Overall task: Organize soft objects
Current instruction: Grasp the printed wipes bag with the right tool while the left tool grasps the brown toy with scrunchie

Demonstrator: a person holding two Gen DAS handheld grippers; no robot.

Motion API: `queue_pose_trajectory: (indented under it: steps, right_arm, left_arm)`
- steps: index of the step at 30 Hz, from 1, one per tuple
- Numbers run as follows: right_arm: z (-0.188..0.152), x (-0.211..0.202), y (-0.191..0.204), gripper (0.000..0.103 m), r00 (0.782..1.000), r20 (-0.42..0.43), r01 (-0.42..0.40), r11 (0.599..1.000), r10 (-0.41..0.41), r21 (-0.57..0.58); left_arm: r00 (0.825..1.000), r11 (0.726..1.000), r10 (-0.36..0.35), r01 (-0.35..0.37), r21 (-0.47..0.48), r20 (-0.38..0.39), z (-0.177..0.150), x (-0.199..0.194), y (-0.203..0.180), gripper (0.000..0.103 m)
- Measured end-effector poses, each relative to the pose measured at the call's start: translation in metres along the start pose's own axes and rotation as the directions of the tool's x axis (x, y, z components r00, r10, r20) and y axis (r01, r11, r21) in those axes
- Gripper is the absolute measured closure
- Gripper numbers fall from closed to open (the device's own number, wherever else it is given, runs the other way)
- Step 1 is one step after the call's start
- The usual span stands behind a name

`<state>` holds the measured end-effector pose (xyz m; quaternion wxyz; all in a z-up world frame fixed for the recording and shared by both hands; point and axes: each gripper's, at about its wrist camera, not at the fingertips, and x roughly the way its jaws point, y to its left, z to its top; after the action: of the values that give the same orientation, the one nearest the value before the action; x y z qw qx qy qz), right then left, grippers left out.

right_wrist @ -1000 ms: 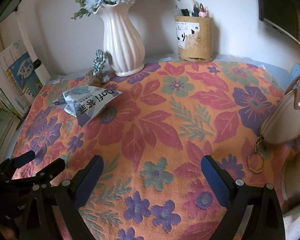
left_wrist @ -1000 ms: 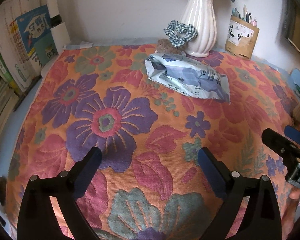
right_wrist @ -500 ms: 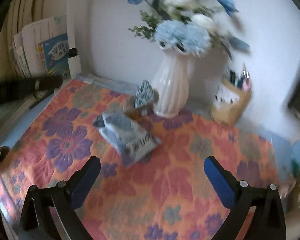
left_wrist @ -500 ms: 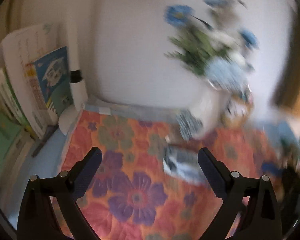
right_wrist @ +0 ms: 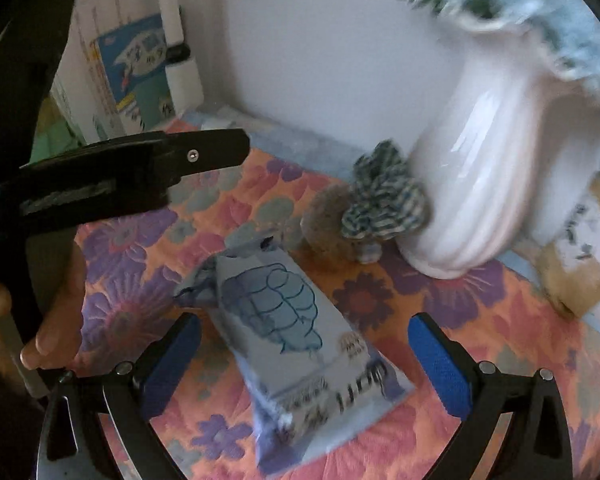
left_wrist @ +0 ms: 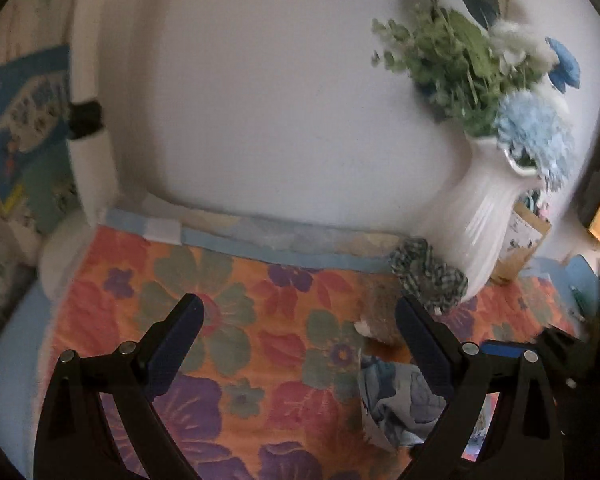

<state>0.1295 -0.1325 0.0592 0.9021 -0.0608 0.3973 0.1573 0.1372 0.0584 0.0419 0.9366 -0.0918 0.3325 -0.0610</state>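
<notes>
Now both hand-held grippers spread, empty: right hand-held gripper (right_wrist: 304, 356) over tissue pack (right_wrist: 300, 344); left hand-held gripper (left_wrist: 298, 334) over bare cloth (left_wrist: 236, 320), apparently.

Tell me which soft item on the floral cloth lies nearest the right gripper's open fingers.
The pale blue tissue pack, lying flat between the right gripper's fingers. The checked fabric scrunchie and brown fuzzy pouf sit farther back by the white vase.

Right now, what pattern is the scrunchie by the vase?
Blue-and-white gingham check on the scrunchie; clearest in the right wrist view.
</notes>
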Motion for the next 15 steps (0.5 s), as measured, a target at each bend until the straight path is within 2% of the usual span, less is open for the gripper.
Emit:
queue_pose_trajectory:
  steps: [1, 2, 3, 4, 5, 8, 10, 12, 15]
  right_arm:
    - [0.0, 0.007, -0.001, 0.001, 0.999, -0.011, -0.03, 1.0, 0.03, 0.006]
    - [0.0, 0.01, -0.002, 0.009, 0.999, -0.012, -0.05, 0.999, 0.05, 0.015]
    - [-0.002, 0.014, -0.003, 0.024, 0.996, -0.016, -0.085, 0.996, 0.085, 0.032]
    - [-0.004, 0.016, -0.002, 0.03, 0.995, -0.021, -0.1, 0.994, 0.101, 0.041]
    - [-0.006, 0.017, 0.0, 0.04, 0.995, -0.016, -0.095, 0.995, 0.096, 0.041]
    - [-0.022, 0.003, 0.005, 0.047, 0.998, -0.002, -0.061, 0.997, 0.061, 0.043]
    - [-0.035, -0.01, 0.004, 0.047, 1.0, -0.006, -0.024, 0.998, 0.024, 0.061]
    - [-0.052, -0.025, -0.002, 0.047, 0.999, -0.002, 0.038, 0.995, -0.038, 0.09]
    - [-0.074, -0.037, -0.023, 0.047, 0.997, 0.004, 0.077, 0.98, -0.079, 0.184]
  left_arm:
    - [1.0, 1.0, -0.009, 0.009, 0.014, -0.01, -0.001, 0.003, 0.0, 0.007]
    - [1.0, 1.0, -0.009, 0.009, 0.029, -0.018, -0.003, 0.006, -0.002, 0.007]
    - [1.0, 0.999, -0.007, 0.008, 0.043, -0.024, -0.005, 0.008, -0.005, 0.007]
    - [0.999, 0.998, -0.012, 0.014, 0.055, -0.033, -0.007, 0.01, -0.008, 0.007]
    - [0.999, 0.998, -0.015, 0.018, 0.062, -0.038, -0.007, 0.012, -0.01, 0.007]
    - [0.997, 0.993, -0.03, 0.038, 0.116, -0.07, -0.011, 0.017, -0.023, 0.007]
    - [0.991, 0.982, -0.029, 0.052, 0.183, -0.127, -0.014, 0.026, -0.037, 0.007]
    - [0.99, 0.965, -0.008, 0.045, 0.257, -0.142, -0.015, 0.034, -0.053, 0.006]
    - [0.985, 0.959, -0.028, 0.075, 0.273, -0.171, -0.011, 0.049, -0.068, 0.007]
